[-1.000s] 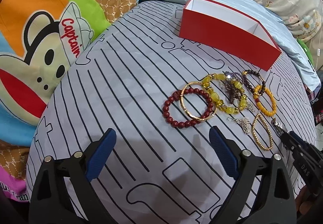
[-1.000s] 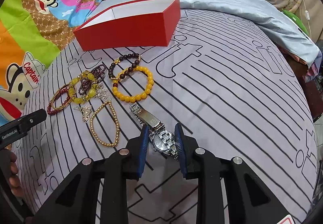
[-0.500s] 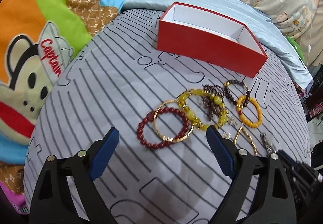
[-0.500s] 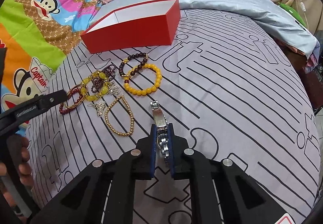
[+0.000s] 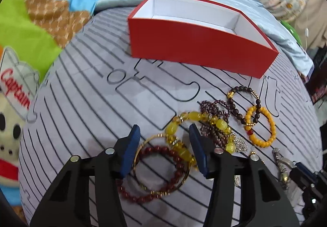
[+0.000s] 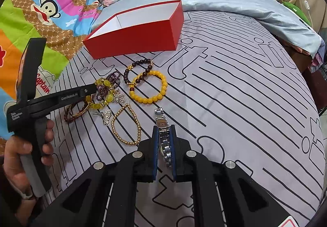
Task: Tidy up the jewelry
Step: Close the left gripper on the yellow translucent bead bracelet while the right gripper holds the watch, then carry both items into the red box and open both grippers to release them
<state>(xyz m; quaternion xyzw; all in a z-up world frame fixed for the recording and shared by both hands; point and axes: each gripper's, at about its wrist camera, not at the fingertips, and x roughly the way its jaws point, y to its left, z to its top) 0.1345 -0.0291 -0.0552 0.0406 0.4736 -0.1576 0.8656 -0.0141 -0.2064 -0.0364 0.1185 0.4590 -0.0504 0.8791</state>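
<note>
Jewelry spread on a bed, both grippers closing in on a piece

Jewelry lies in a loose cluster on a grey bedsheet printed with black lines (image 6: pixel 235 88), just in front of an open red cardboard box with a white inside (image 5: pixel 196 51). The box is empty, so it is probably where the pieces are meant to go.

The right gripper (image 6: pixel 164 135), black with blue pads, is clamped on a silver metal link watch (image 6: pixel 163 135). The pads pinch the band from both sides, and one end of the strap sticks out ahead of them, resting on the sheet. Gripping the band edge-on likely gives a firm hold on a thin, slippery thing.

The left gripper (image 5: pixel 164 135), held by a person's hand (image 6: pixel 24 153), points steeply down over the left end of the cluster. Its jaws are closing around a thin gold bangle (image 5: pixel 161 165) and a dark red bead bracelet (image 5: pixel 155 173), which overlap each other. The pads do not yet press on either.

Beside these lie a chunky yellow stone bracelet (image 5: pixel 196 124), a tangled purple bead strand (image 5: pixel 214 116), a dark brown bead bracelet (image 6: pixel 139 70) overlapping an orange-yellow bead bracelet (image 6: pixel 150 88), a fine gold bead chain (image 6: pixel 126 124) and small silver flower-shaped charms (image 6: pixel 113 107).
</note>
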